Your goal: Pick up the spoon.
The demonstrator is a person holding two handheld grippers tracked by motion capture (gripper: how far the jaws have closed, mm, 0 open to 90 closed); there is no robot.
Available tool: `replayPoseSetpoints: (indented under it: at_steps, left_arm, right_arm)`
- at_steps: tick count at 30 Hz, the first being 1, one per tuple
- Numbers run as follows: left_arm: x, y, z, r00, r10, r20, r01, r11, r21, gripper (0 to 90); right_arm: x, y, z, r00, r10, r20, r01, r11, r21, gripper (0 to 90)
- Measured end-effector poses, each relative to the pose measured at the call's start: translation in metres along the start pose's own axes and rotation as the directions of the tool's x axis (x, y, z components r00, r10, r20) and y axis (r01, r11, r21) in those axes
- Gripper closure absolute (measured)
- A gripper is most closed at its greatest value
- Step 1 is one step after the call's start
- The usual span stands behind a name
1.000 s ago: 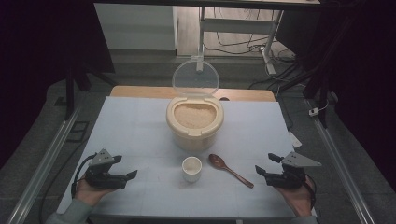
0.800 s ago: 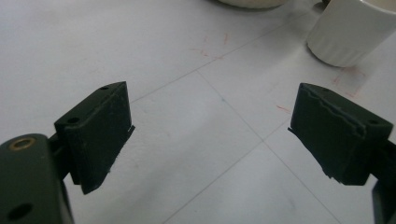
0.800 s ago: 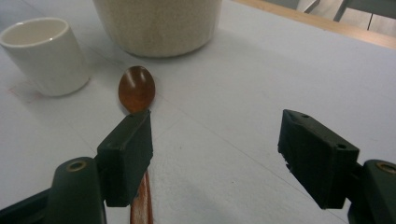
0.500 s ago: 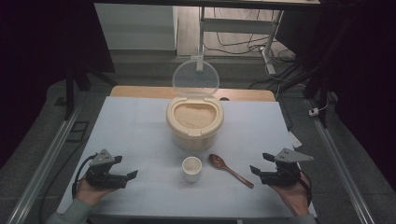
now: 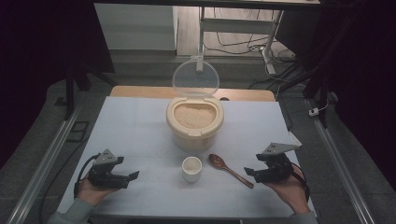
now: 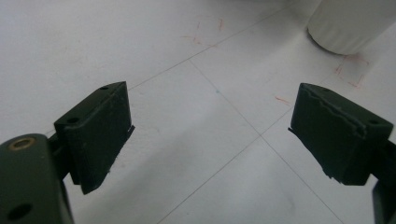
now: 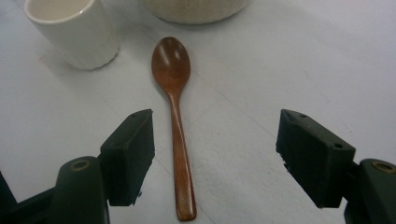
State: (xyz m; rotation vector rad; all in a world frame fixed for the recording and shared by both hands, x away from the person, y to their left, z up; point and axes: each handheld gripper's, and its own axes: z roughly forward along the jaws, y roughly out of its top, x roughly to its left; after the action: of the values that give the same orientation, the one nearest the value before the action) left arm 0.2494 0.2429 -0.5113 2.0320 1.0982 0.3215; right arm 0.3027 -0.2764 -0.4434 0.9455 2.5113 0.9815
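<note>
A cream rice container full of rice stands mid-table, its clear lid tipped up behind it. In front sits a small white cup, and a brown wooden spoon lies to its right, bowl toward the container. My right gripper is open, low over the table, with the spoon's handle between its jaws, nearer the left one. My left gripper is open at the front left over bare table; the cup's base shows far ahead.
The white table top has faint grid lines and red marks. A wooden board edge runs along the back. Metal rails flank both sides. A table frame with cables stands behind.
My right gripper has moved left toward the spoon's handle end and dropped lower. The left gripper has stayed in place.
</note>
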Motion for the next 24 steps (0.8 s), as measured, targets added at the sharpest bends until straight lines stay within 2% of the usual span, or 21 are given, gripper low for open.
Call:
replayPoseSetpoints:
  at_steps: [1, 2, 4, 5, 7, 8, 12, 16, 18, 24]
  left_arm:
    - [0.000, 0.000, 0.000, 1.0000, -0.001, -0.002, 0.001, 1.0000, 0.000, 12.7]
    - [0.000, 0.000, 0.000, 1.0000, 0.000, -0.003, 0.000, 1.0000, -0.001, 12.7]
    - [0.000, 0.000, 0.001, 1.0000, -0.002, 0.000, 0.002, 1.0000, -0.002, 12.7]
    - [0.000, 0.000, 0.001, 1.0000, 0.003, 0.000, -0.003, 1.0000, -0.002, 12.7]
    - [0.000, 0.001, 0.001, 1.0000, 0.009, 0.004, -0.009, 1.0000, -0.001, 12.8]
    - [-0.001, 0.001, 0.001, 0.9999, 0.012, 0.004, -0.012, 0.9999, 0.000, 12.8]
    - [-0.002, 0.001, 0.002, 0.9998, 0.017, 0.006, -0.017, 0.9999, 0.002, 12.7]
    - [-0.002, 0.001, 0.002, 0.9999, 0.015, 0.006, -0.015, 0.9999, 0.000, 12.8]
    - [-0.002, 0.001, 0.002, 0.9998, 0.017, 0.005, -0.017, 0.9998, 0.001, 12.8]
    - [-0.002, 0.001, 0.004, 0.9998, 0.021, 0.006, -0.021, 0.9998, 0.007, 12.7]
  right_arm:
    - [0.002, 0.006, 0.004, 1.0000, -0.007, -0.002, 0.007, 1.000, 0.028, 28.5]
    - [0.002, 0.006, 0.004, 1.0000, -0.007, -0.002, 0.007, 1.000, 0.028, 28.5]
    - [0.004, 0.014, 0.013, 0.9997, -0.022, -0.011, 0.023, 0.996, 0.083, 28.8]
    - [0.004, 0.014, 0.013, 0.9997, -0.022, -0.011, 0.023, 0.996, 0.083, 28.8]
    - [0.008, 0.019, 0.024, 0.9986, -0.051, -0.014, 0.052, 0.987, 0.150, 29.2]
    - [0.008, 0.019, 0.024, 0.9986, -0.051, -0.014, 0.052, 0.987, 0.150, 29.2]
    - [0.013, 0.016, 0.040, 0.9964, -0.068, -0.050, 0.077, 0.973, 0.218, 31.5]
    - [0.012, 0.014, 0.045, 0.9957, -0.077, -0.053, 0.087, 0.967, 0.241, 34.3]
    - [0.012, 0.012, 0.050, 0.9942, -0.085, -0.066, 0.099, 0.958, 0.268, 36.4]
    - [0.011, 0.010, 0.055, 0.9931, -0.079, -0.086, 0.101, 0.952, 0.290, 40.9]
